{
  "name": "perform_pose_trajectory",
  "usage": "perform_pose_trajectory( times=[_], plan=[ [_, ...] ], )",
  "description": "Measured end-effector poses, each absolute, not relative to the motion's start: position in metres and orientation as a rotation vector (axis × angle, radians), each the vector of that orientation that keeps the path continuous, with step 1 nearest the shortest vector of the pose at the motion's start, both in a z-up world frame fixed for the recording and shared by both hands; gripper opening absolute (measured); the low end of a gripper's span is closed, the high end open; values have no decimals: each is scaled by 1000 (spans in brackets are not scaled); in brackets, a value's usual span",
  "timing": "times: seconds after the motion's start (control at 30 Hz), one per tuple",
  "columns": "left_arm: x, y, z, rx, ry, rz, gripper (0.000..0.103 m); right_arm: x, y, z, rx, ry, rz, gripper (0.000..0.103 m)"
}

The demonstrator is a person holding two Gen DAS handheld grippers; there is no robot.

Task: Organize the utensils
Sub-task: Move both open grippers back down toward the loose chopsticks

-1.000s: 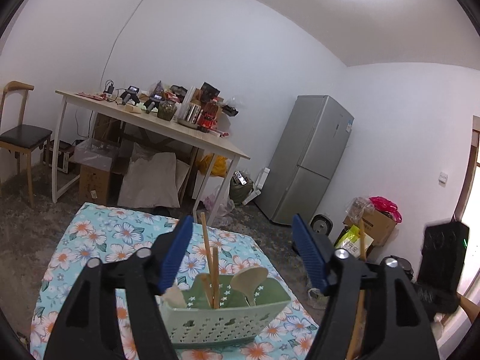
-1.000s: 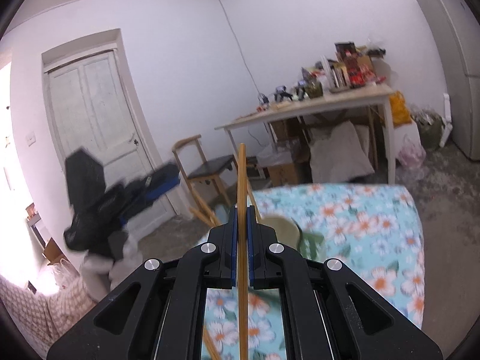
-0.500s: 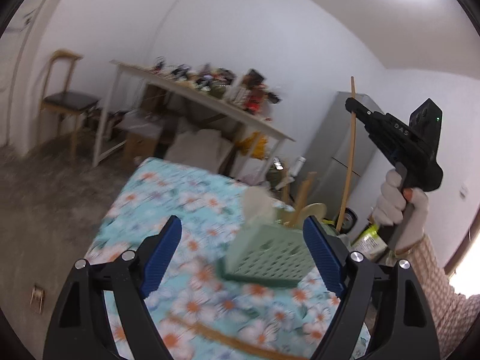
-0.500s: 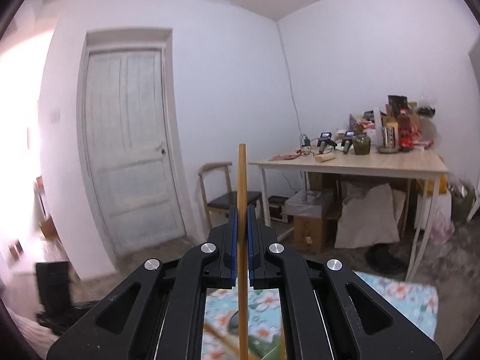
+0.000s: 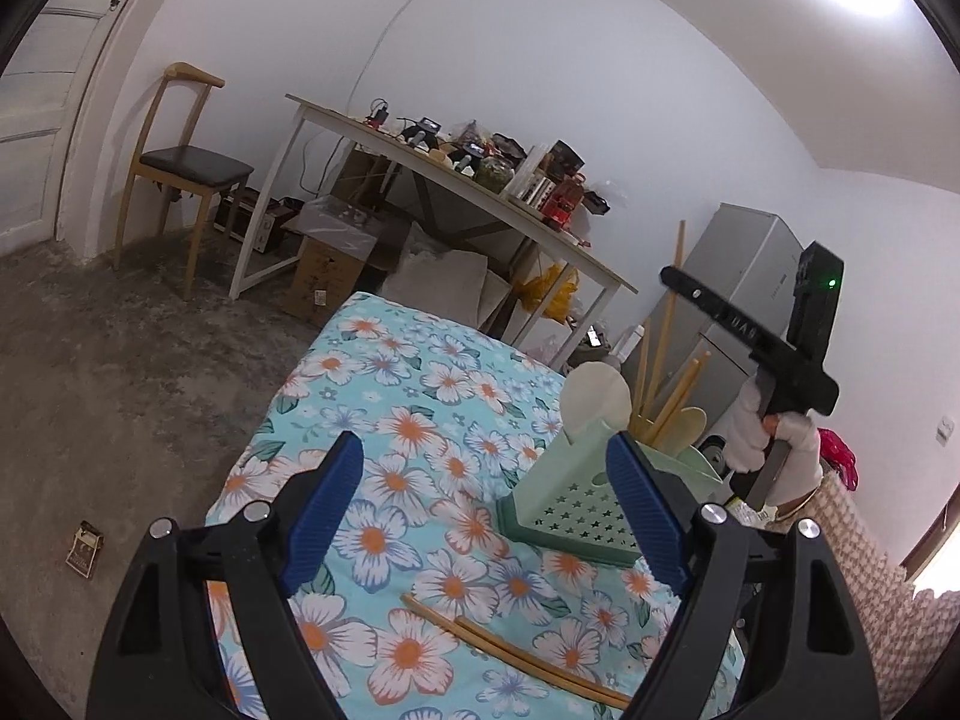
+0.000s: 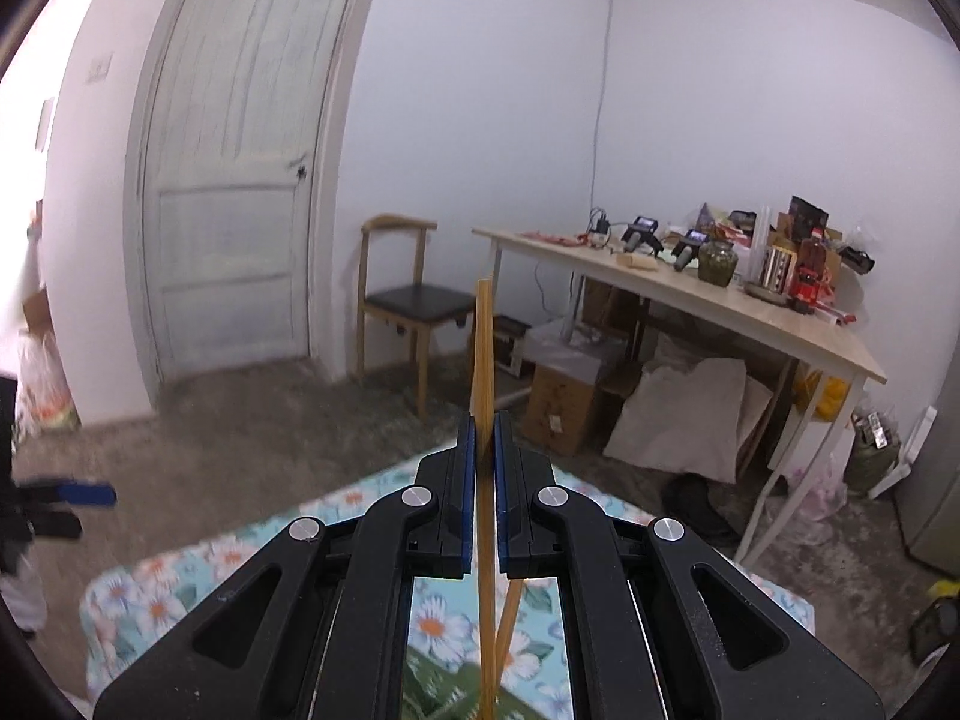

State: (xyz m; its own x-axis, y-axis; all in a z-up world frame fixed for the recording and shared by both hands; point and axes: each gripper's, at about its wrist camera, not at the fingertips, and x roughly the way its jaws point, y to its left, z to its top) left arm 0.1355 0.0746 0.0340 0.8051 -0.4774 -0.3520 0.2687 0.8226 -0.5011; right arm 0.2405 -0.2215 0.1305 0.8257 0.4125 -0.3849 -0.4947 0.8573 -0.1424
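We hold the left gripper (image 5: 486,516) low over a table under a floral cloth (image 5: 420,396), its blue pads spread wide with nothing between them; they have just been opening. Through the gap, at about six o'clock in the left wrist view, a pair of wooden chopsticks (image 5: 510,654) lies flat on the cloth, touching each other along their length and running from ten o'clock down toward four.

At about three o'clock from the left gripper stands the pale green utensil basket (image 5: 570,510), perforated with small stars, resting on the cloth just behind the right-hand pad. A cream spoon (image 5: 594,399) stands upright in it at the near corner, a second rounded spoon (image 5: 687,429) leans toward three o'clock, and several chopsticks (image 5: 675,402) stick up between them, tilted.

Above the basket, at about two o'clock, a gloved hand (image 5: 774,438) carries the right gripper (image 5: 669,279). Its pads are pressed together on a single chopstick (image 6: 483,372), which in the right wrist view rises straight toward twelve o'clock out of the closed pads and runs down toward six, past the green of the basket at the bottom edge. Whether its lower tip is inside the basket we cannot tell. A second stick (image 6: 510,618) slants beside it below the pads.

Beyond, a wooden chair (image 6: 408,300) stands at eleven o'clock, beside a cluttered desk (image 6: 720,306) at one o'clock.
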Motion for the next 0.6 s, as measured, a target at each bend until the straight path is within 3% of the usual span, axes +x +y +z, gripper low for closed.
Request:
perform_pose_trajectory(
  times=[0.1,0.17,0.23,0.43,0.6],
  plan=[
    [134,70,34,-447,493,-429,81,236,-220,128,-265,369,491,11],
    [134,67,34,-440,497,-438,81,226,-225,130,-267,374,478,28],
    [133,65,35,-438,499,-445,81,215,-234,134,-238,366,471,36],
    [129,57,37,-414,510,-458,81,164,-265,138,-112,366,453,46],
    [126,48,34,-379,544,-464,81,110,-280,110,23,434,447,50]
  ],
)
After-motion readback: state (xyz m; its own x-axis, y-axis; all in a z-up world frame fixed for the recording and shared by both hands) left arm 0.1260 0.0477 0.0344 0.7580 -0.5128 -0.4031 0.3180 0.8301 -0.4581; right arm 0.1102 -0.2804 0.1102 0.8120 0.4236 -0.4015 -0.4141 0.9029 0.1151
